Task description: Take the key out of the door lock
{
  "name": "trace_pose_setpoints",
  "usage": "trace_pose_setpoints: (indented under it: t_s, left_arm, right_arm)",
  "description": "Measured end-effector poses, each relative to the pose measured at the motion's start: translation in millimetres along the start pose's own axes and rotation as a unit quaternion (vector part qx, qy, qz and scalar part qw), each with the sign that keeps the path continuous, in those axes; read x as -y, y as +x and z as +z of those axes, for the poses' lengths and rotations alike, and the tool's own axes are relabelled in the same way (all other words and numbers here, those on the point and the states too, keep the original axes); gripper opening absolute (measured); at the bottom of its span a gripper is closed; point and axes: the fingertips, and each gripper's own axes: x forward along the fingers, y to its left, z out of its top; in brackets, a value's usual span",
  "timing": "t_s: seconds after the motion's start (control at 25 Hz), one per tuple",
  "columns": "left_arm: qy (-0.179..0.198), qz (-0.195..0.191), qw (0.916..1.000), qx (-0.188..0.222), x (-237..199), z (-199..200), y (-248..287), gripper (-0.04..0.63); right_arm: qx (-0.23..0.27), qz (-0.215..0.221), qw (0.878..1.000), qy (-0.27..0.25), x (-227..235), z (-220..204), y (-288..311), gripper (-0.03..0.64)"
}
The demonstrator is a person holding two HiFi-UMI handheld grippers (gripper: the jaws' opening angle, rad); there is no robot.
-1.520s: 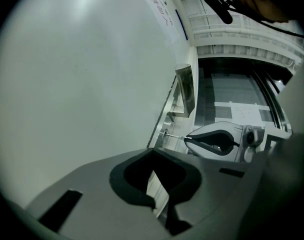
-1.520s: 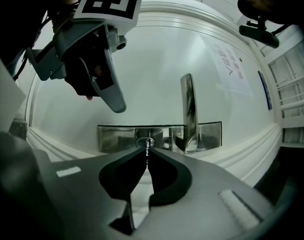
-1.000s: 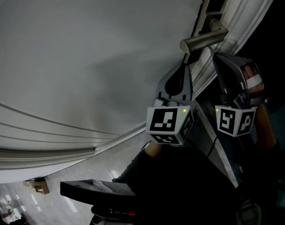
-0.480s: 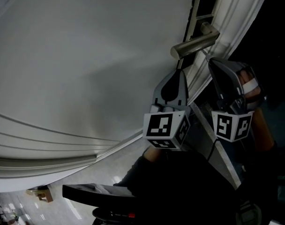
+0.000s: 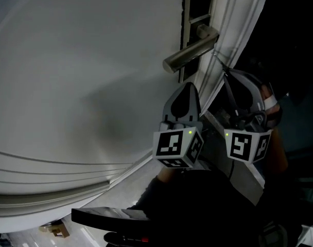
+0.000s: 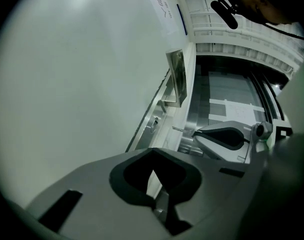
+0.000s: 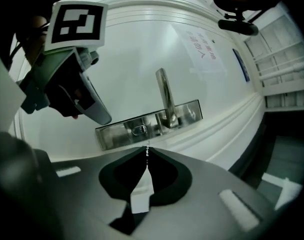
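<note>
Right gripper (image 7: 147,159) was clamped on key (image 7: 147,150), tip just off lock (image 7: 138,129). Left gripper (image 6: 153,156) was closed, empty.

Key (image 7: 147,151) mostly hidden in right gripper (image 7: 147,160)

We can read no text anywhere. Up and right of the handle (image 7: 164,96), a white sheet (image 7: 204,49) on the door (image 7: 117,49) bears red writing, too small and blurred for us. Farther right is a blue plate (image 7: 240,64), equally illegible. The left cube (image 5: 177,147) and right cube (image 5: 247,145) carry only black-and-white square markers.
</note>
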Motion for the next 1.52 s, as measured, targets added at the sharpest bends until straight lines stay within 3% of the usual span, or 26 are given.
trace_pose_setpoints:
  t_s: [0.2, 0.6, 0.88, 1.52]
  left_arm:
    - [-0.006, -0.021, 0.9997, -0.011, 13, -7, 7, 0.000]
    - [0.062, -0.060, 0.9941, -0.066, 40, -35, 15, 0.000]
    - [0.069, -0.072, 0.9887, -0.112, 47, -66, 16, 0.000]
    - [0.063, -0.085, 0.9879, -0.113, 54, -68, 20, 0.000]
  right_arm:
    - [-0.036, -0.040, 0.989, 0.136, 9, -20, -8, 0.012]
    - [-0.108, -0.077, 0.936, 0.326, -14, -65, -49, 0.012]
    - [-0.130, -0.077, 0.919, 0.363, -38, -76, -62, 0.012]
    - [-0.131, -0.085, 0.920, 0.359, -33, -82, -66, 0.012]
